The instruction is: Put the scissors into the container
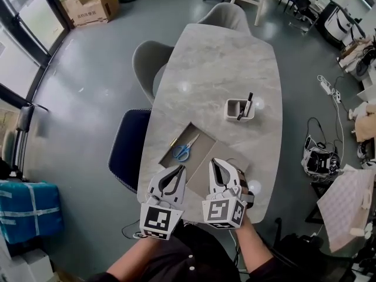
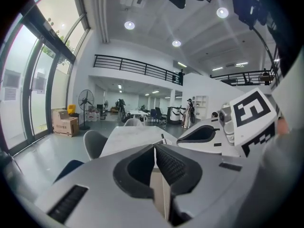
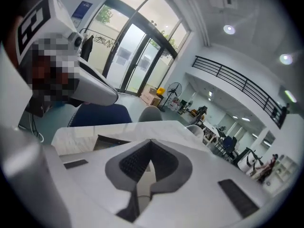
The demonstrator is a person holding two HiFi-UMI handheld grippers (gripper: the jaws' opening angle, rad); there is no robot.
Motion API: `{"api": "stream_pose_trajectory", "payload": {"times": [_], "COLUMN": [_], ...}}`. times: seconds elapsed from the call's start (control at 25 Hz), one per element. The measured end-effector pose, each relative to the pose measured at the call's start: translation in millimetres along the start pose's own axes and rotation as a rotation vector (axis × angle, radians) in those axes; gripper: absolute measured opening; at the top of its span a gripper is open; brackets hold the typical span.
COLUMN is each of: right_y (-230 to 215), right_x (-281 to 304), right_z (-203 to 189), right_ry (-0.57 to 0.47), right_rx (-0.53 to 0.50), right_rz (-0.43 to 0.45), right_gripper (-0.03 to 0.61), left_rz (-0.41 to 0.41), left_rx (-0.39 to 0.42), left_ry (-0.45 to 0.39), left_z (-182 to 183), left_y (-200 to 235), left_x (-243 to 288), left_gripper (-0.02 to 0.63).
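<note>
Blue-handled scissors (image 1: 185, 149) lie on a brown cardboard sheet (image 1: 205, 148) near the table's front left. Farther back on the right stands a small white container (image 1: 240, 109) with a black pen leaning in it. Both grippers hover over the table's near edge, just short of the cardboard. My left gripper (image 1: 178, 168) (image 2: 155, 148) is shut with nothing between its tips, close behind the scissors. My right gripper (image 1: 216, 161) (image 3: 151, 141) is also shut and empty, to the right of the scissors. The scissors do not show in either gripper view.
The grey marble table (image 1: 223, 63) stretches away from me. A dark blue chair (image 1: 126, 148) and a grey chair (image 1: 150, 60) stand along its left side, another grey chair (image 1: 226, 16) at the far end. Cables and gear (image 1: 320, 151) lie on the floor at right.
</note>
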State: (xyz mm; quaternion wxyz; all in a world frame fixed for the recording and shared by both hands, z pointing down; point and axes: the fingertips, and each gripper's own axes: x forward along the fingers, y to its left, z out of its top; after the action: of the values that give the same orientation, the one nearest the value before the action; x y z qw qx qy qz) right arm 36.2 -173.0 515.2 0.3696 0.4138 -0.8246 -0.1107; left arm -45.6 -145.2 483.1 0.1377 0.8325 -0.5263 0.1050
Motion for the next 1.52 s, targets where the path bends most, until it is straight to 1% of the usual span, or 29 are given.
{"api": "stream_pose_trajectory", "payload": {"times": [0.12,0.2,0.32,0.56,0.8,0.96,1.2,1.52], "right_y": [-10.0,-17.2,-27.4,-46.2,-53.4,-63.0,-73.7,-70.9], "right_x": [-22.7,-37.5,-62.3,-110.5,-148.4,-174.3,-203.5,-224.6], "right_z": [2.0,4.7,7.0,6.4,7.2,7.5,9.2,14.6], "right_ry": [-0.036,-0.079,-0.158,-0.252,-0.329,-0.392,-0.441,-0.483], "right_rx": [0.095,0.161,0.267,0.438,0.488,0.54,0.62,0.635], "right_rz": [-0.024,-0.038,-0.054,-0.096,-0.134,-0.174,-0.22,-0.243], "right_gripper": [-0.003,-0.003,-0.003,-0.003,-0.003,-0.003,-0.003,-0.003], "left_rz": [0.019,0.029,0.041,0.048,0.054,0.057,0.058,0.064], "left_rx": [-0.019,-0.032,-0.022,-0.004,0.019,0.046,0.069,0.077], "left_ry": [-0.026,-0.049,-0.089,-0.138,-0.19,-0.216,-0.255,-0.276], "left_z": [10.2,18.5,31.2,48.8,63.1,69.2,82.2,86.7], "left_y": [-3.7,-5.8,-15.6,-38.6,-60.7,-75.4,-90.8,-97.8], "left_x": [-12.3,-20.3,-31.5,-49.3,-67.3,-77.8,-94.1,-111.1], "left_gripper": [0.021,0.021,0.021,0.021,0.021,0.021,0.021,0.021]}}
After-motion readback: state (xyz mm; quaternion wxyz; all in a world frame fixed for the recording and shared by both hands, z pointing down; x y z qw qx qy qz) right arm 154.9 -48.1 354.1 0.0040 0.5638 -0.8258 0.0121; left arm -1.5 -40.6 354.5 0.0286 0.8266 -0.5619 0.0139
